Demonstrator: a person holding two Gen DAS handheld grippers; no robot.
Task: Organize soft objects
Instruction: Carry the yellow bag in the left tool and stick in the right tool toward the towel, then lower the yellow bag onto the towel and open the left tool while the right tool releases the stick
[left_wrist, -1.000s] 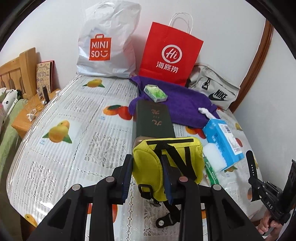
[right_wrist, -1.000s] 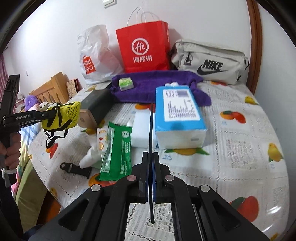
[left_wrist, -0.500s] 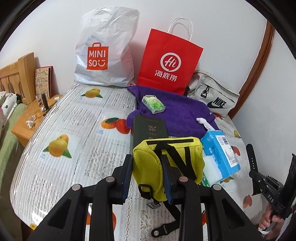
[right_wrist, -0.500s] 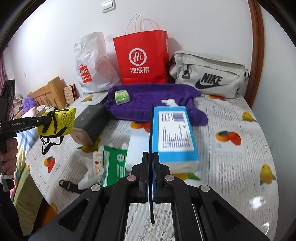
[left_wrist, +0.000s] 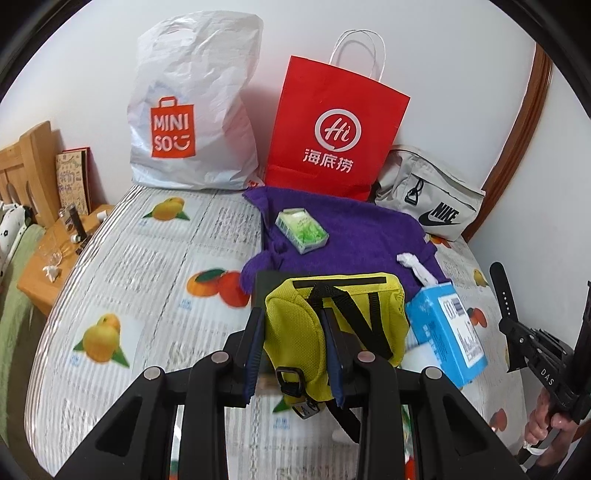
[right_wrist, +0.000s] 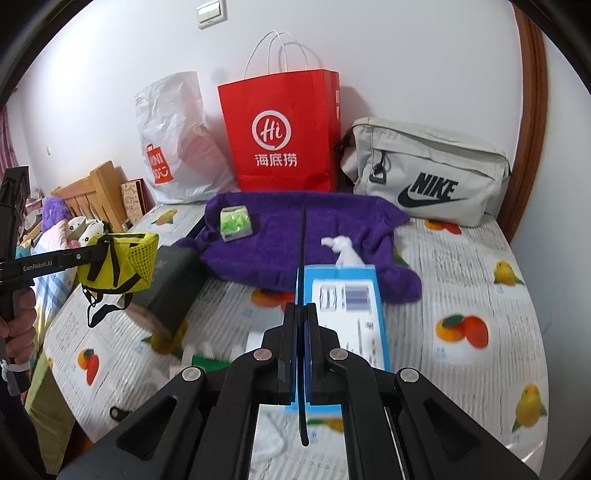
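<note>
Both tools have lifted and drifted toward the bags at the wall. The left hand-held gripper pinches the yellow pouch above the bench; the right hand-held gripper clamps a black strap, likely both headed for storing.

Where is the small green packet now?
In both views the small green packet lies on the purple towel, left part, before the red paper bag.

Left tabletop bare — bags wall the back.
</note>
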